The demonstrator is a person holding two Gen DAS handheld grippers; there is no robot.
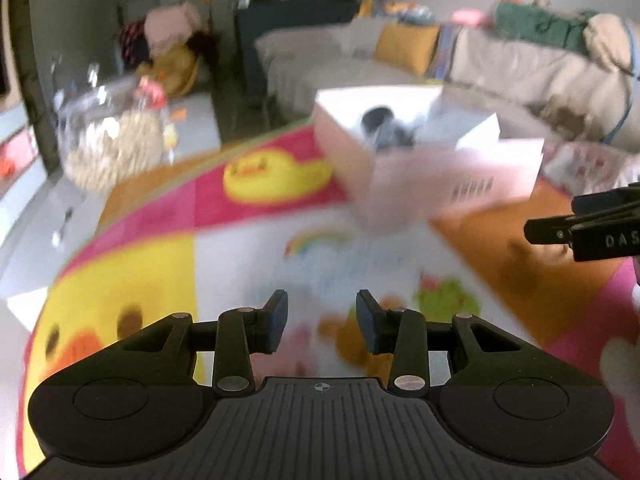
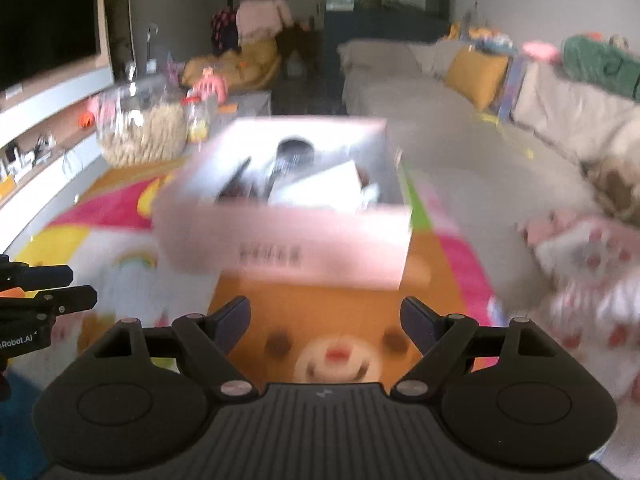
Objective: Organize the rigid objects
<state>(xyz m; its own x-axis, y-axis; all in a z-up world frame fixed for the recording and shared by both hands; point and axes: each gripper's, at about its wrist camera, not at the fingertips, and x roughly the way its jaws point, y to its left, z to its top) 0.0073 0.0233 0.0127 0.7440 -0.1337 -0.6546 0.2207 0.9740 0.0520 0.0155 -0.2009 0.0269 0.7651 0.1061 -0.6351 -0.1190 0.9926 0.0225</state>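
Both grippers near lens, nothing between fingers. Left gripper parted narrowly, empty; right gripper spread wide, empty. I see white box ahead on colourful play mat, top open, dark items inside, maybe brush or remote, blur too heavy to say. Box well apart from both grippers. My read: between picks, hunting for next loose object. Next move calls for steady view, then locating target on mat before closing in.
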